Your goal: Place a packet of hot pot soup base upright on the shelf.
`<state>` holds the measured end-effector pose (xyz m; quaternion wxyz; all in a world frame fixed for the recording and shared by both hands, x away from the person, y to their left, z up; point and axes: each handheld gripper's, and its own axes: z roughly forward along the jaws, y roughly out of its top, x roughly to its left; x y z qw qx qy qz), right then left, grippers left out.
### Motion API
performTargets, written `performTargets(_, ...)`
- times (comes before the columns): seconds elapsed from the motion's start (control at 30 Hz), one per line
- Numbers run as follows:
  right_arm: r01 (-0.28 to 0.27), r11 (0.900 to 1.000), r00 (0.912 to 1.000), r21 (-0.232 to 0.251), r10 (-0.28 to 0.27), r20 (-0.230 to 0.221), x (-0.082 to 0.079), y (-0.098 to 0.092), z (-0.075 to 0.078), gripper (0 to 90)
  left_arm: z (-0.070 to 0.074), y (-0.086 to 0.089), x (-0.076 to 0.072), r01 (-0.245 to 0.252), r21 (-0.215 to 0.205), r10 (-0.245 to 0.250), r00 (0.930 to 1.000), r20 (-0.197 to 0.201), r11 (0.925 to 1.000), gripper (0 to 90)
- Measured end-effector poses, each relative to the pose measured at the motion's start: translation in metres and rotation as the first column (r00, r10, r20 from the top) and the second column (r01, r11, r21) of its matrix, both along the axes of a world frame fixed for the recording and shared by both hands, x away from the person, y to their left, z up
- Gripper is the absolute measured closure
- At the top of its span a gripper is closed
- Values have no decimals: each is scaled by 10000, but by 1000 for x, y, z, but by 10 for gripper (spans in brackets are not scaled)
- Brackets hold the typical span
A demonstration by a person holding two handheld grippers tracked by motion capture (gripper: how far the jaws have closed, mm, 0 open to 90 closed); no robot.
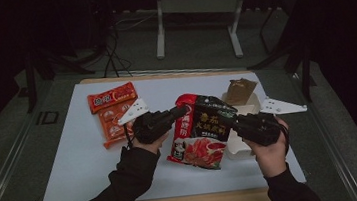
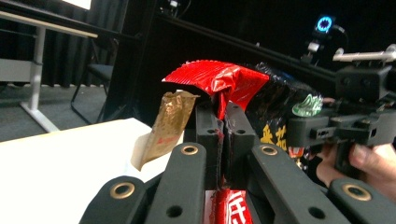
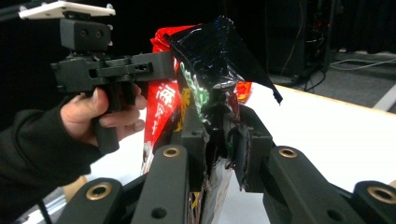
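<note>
The red-and-black food pouch (image 1: 201, 131) is held above the white table (image 1: 72, 157), between both grippers. The left gripper (image 2: 222, 119) pinches its red top corner tight; the right gripper (image 3: 219, 135) clamps the opposite black edge.

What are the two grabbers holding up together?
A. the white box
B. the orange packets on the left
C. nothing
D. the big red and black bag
D: the left gripper pinches the red corner of the big red and black bag, and the right gripper pinches its black corner, so both grip the same bag.
</note>
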<state>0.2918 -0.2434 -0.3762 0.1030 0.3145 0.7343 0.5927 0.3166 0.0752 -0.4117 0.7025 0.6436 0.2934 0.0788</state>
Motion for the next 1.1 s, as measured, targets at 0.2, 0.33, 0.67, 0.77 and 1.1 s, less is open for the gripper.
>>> performTargets(0.2,73,9989,9998,-459,-65,184,1,-3,7,779,-2,0,1,340,440,-336,9994,-116,9985,817)
performTargets(0.33,42,9981,9997,-622,-27,241,2,-4,10,788,-4,1,3,685,329,-676,9973,-275,9971,757)
performTargets(0.67,-200,9974,9986,-698,234,480,9,-10,23,788,5,9,1,400,805,-368,9985,-402,9960,301)
performTargets(0.77,-60,9975,9981,-707,103,613,11,-13,27,788,7,13,-1,497,887,-467,9983,-347,9948,200)
performTargets(1.1,364,9966,9927,-739,-276,1170,19,-28,42,787,2,22,-14,807,1506,-708,9950,-703,9853,25)
